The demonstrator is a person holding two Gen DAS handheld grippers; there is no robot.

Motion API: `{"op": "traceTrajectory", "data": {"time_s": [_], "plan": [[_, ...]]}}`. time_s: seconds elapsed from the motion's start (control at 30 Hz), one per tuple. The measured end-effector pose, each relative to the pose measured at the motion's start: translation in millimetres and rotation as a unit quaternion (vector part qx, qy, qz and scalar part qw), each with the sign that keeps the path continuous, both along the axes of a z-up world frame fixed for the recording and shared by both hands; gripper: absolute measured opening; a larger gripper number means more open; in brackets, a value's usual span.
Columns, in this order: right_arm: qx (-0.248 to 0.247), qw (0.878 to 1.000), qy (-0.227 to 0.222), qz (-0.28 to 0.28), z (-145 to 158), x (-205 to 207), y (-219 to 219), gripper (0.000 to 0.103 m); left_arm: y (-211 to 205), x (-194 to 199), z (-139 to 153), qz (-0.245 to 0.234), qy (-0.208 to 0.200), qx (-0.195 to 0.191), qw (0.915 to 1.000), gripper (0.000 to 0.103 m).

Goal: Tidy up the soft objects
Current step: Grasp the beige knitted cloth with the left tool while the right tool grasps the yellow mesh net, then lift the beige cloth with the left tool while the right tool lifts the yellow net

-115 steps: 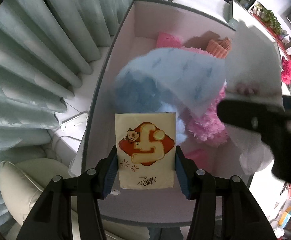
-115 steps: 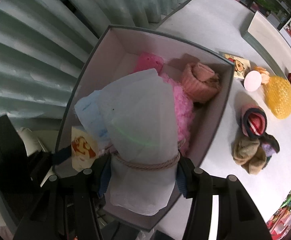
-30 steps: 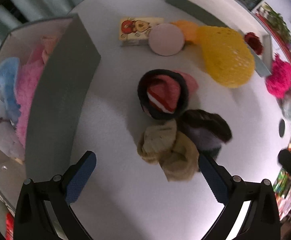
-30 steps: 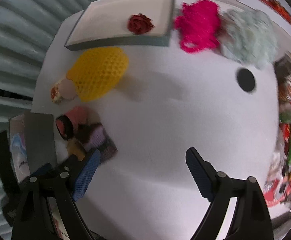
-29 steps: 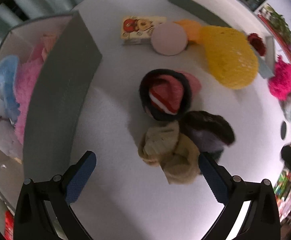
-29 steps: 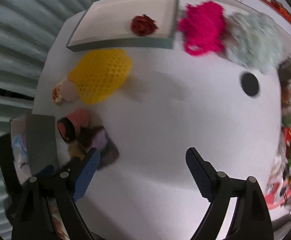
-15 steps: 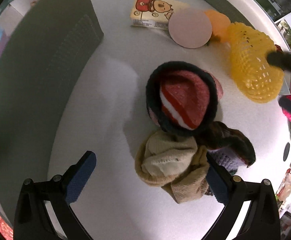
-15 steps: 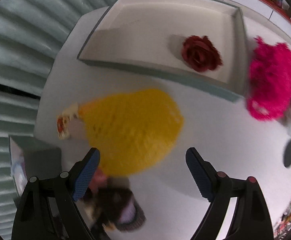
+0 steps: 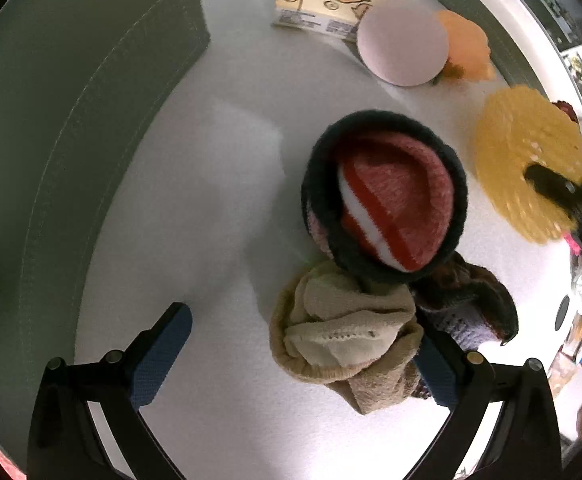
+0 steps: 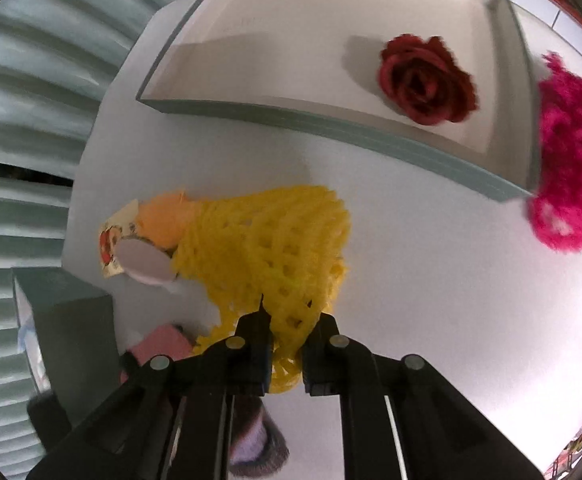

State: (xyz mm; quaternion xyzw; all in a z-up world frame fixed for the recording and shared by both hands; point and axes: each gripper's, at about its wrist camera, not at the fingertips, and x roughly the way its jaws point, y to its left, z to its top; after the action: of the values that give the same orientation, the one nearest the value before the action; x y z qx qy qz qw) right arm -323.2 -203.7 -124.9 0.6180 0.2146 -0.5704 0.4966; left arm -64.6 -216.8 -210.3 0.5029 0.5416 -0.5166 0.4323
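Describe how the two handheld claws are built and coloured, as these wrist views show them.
Both are black. The left claw has angular arms with round silver rivets and blue textured pads on its fingers. The right claw shows the same black arms and rivets. No cables or sleeves are visible.

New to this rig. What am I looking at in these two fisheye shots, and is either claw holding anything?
There is no robot arm: a person carries a two-finger claw in each hand, with a fisheye camera on each looking along the fingers.

Left wrist view: the left claw is open, pointing down at a white tabletop, over a rolled beige knitted sock. Next to that lie a dark-rimmed red and white striped sock roll and a dark purple knitted roll.

Right wrist view: the right claw has just closed and is shut on the yellow foam net sleeve. Behind it, a dark red fabric rose lies in a shallow grey tray.
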Motion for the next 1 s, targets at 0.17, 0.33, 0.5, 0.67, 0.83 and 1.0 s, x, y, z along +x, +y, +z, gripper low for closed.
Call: {"op": "traceTrajectory", "data": {"time_s": [0.17, 0.33, 0.5, 0.67, 0.83, 1.0], "plan": [[-0.022, 1.000, 0.008, 0.011, 23, 3, 30, 0.011, 3, -4, 14, -0.049, 0.023, -0.019, 0.9984, 0.058], [-0.036, 0.999, 0.000, 0.011, 42, 13, 56, 0.011, 15, -5, 29, -0.099, 0.016, -0.029, 0.9945, 0.047], [-0.039, 0.999, 0.004, 0.021, 56, 16, 99, 0.011, 40, 1, 49, -0.133, 0.015, -0.048, 0.9899, 0.047], [-0.029, 0.999, 0.018, 0.032, 65, 20, 141, 0.011, 75, 8, 72, -0.165, 0.009, -0.061, 0.9845, 0.047], [-0.019, 1.000, 0.009, 0.020, 68, 30, 176, 0.011, 100, 2, 102, -0.201, 0.001, -0.082, 0.9761, 0.047], [-0.011, 1.000, 0.008, 0.015, 68, 40, 192, 0.011, 109, -15, 126, -0.225, -0.005, -0.094, 0.9697, 0.047]]}}
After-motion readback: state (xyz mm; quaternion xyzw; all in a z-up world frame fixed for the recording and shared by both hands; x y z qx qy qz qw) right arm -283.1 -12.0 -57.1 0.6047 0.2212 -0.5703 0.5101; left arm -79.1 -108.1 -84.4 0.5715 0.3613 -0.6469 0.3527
